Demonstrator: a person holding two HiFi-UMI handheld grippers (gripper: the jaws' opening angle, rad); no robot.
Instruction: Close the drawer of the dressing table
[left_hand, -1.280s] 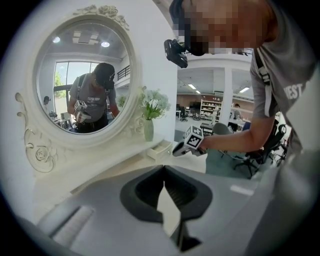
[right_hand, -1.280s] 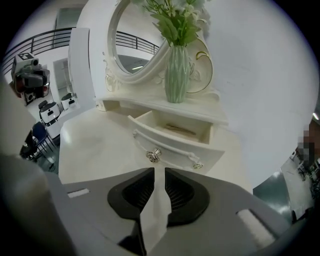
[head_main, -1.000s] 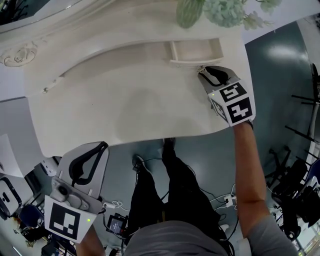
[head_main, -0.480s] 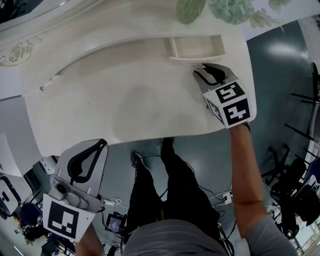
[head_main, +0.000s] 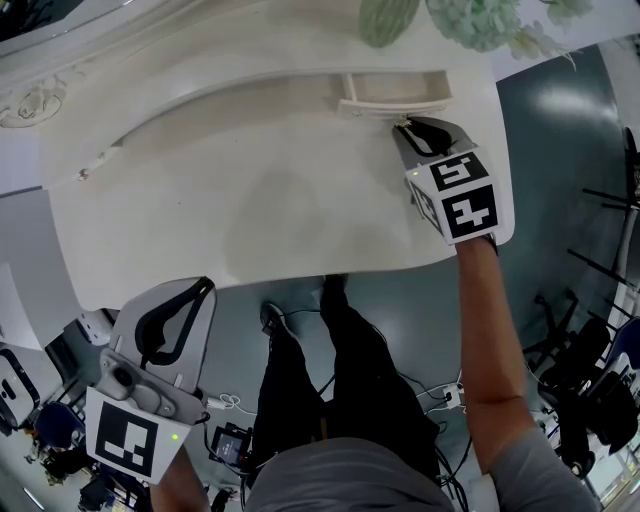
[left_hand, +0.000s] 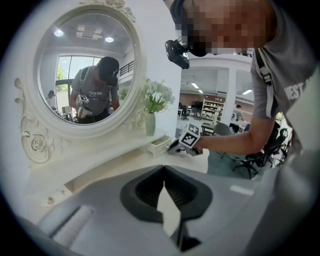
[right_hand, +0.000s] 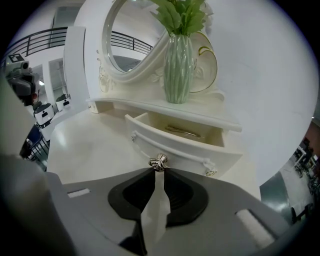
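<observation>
Closing on drawer (right_hand: 180, 145) knob (right_hand: 158, 162), right gripper (right_hand: 156, 172) seemingly pinching it; drawer standing open on dressing table (head_main: 250, 220); left gripper (left_hand: 164, 172) hanging near, jaws together, empty.

A glossy dark teal floor (head_main: 560, 110) carries black office chairs (head_main: 585, 375) at right; far off, ceiling strip lights (left_hand: 192, 86) brighten white shelving (left_hand: 208, 107).

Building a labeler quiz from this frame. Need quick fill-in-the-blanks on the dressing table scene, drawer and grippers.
1. The drawer stands ___.
2. The right hand-held gripper has the drawer's silver ___ between its jaw tips.
3. The left hand-held gripper holds ___.
Missing: open; knob; nothing.
Note: the right hand-held gripper's jaws have just been closing, with the knob between them.
</observation>
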